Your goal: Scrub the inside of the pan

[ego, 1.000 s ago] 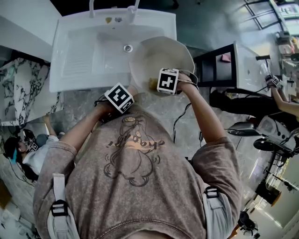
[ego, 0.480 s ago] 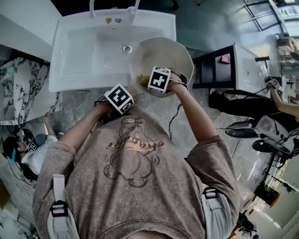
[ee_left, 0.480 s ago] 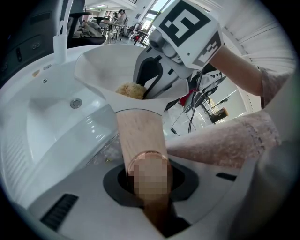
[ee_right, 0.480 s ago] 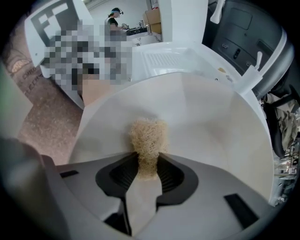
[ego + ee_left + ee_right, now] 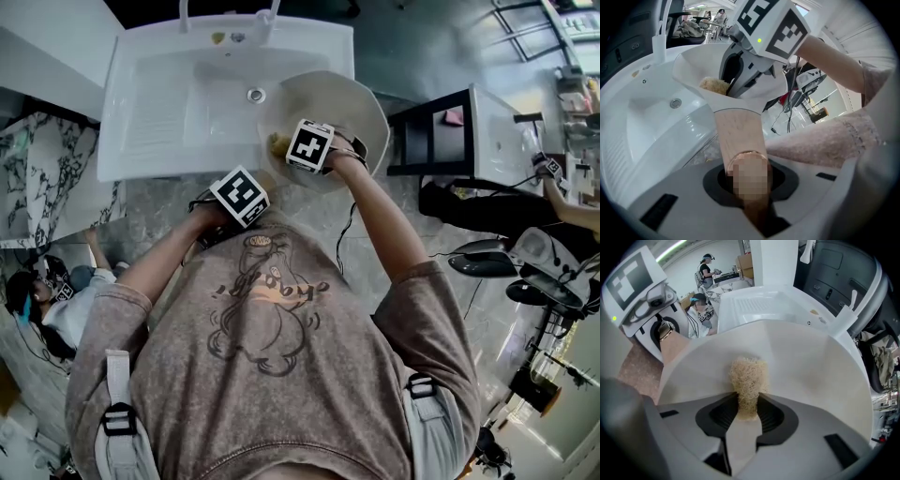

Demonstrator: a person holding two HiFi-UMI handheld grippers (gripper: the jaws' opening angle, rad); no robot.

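- Cream-coloured, the pan (image 5: 349, 101) hangs tilted over the right edge of the white sink (image 5: 159, 112), partly above the basin and partly above the grey stone counter (image 5: 141, 220).
- In the left gripper view, the left gripper (image 5: 744, 174) has its jaws closed tight on the end of the pan's pale wooden handle (image 5: 738, 131). The handle runs straight away from the jaws to the pan's bowl.
- The left gripper touches nothing but the handle, and it alone carries the pan.
- In the right gripper view, the right gripper (image 5: 747, 409) has its jaws drawn in close on a tan, fibrous scrubber (image 5: 748, 380), pinching its lower end. Only the width of the scrubber keeps the jaws apart.
- The scrubber's free end sticks out past the jaws and lies against the inner surface of the pan, on the side nearest the handle.
- From the head view, the right gripper's marker cube sits over the pan's near rim, with the scrubber showing just to its left inside the bowl.
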